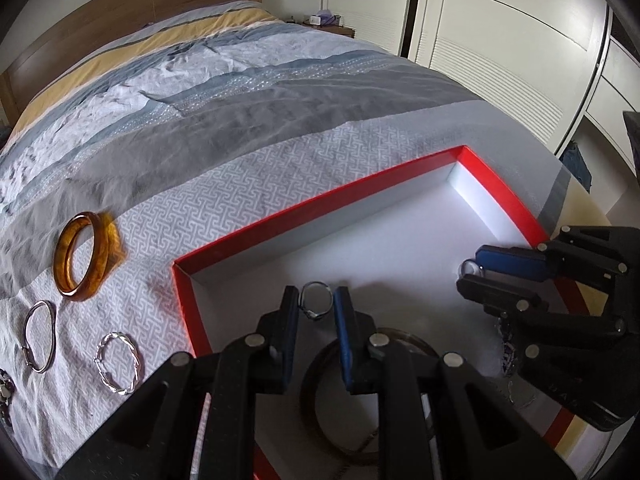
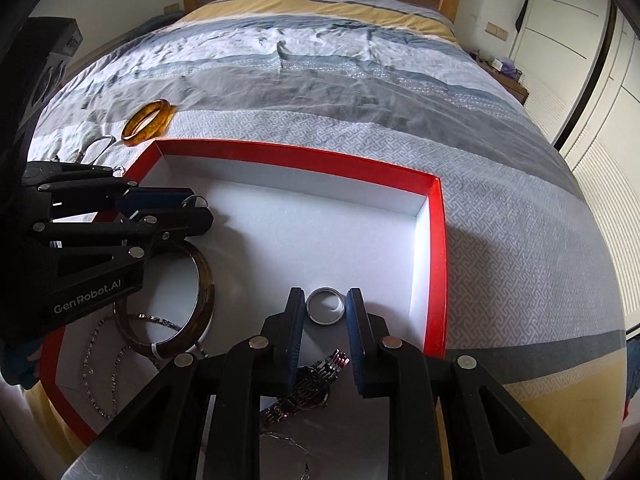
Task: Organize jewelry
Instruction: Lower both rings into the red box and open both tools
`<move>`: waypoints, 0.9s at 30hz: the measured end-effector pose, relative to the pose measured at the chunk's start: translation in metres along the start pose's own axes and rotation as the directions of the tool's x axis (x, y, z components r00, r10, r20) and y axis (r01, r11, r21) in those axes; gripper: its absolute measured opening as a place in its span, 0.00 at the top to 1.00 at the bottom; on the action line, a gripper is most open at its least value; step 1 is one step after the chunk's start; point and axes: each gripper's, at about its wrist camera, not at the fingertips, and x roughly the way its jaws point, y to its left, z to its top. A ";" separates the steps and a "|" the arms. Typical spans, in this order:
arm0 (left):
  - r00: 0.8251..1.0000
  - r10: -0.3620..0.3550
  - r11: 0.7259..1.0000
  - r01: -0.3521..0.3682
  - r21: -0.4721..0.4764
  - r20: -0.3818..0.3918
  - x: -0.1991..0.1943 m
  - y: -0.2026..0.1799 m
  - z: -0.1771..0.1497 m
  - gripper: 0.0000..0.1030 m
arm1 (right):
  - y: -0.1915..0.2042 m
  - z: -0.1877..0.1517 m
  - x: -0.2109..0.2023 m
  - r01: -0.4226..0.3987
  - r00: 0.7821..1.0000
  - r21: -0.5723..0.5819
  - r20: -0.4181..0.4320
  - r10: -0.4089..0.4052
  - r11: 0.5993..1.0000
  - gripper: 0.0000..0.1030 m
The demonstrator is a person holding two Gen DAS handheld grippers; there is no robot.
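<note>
Both grippers are over the red-rimmed box on the bed, pointing steeply down into it.

Left gripper: jaws nearly closed with a thin silver ring between the pads. It looks pinched, though contact on the right-hand pad isn't clear-cut. The ring sits upright, above the white box floor near the left wall.

Right gripper: jaws narrow with a wider silver band ring between them – small gaps show on both sides, so I can't tell whether it's clamped or just lying on the floor inside the fingers.

Already in the box:
- dark brown bangle, under and beside the left gripper
- thin chain necklace, at the near left
- metal-link wristwatch, just behind the right gripper's fingers

Still out on the bedspread, left of the box – amber bangle, plain silver bangle, twisted silver bangle. All three are well apart from both grippers.
</note>
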 end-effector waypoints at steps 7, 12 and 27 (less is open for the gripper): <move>1.000 -0.011 1.000 0.011 -0.010 0.015 0.001 0.002 0.001 0.83 | 0.000 -0.001 0.000 0.001 1.000 -0.001 0.010 -0.001 1.000 0.78; 1.000 -0.011 1.000 0.012 -0.012 0.026 0.000 0.000 -0.001 0.83 | 0.000 -0.002 0.001 -0.001 1.000 -0.002 0.019 0.001 1.000 0.77; 0.999 -0.027 1.000 0.027 -0.005 0.039 -0.002 -0.003 -0.001 0.78 | 0.007 -0.003 0.000 0.017 1.000 -0.044 0.020 -0.016 0.999 0.53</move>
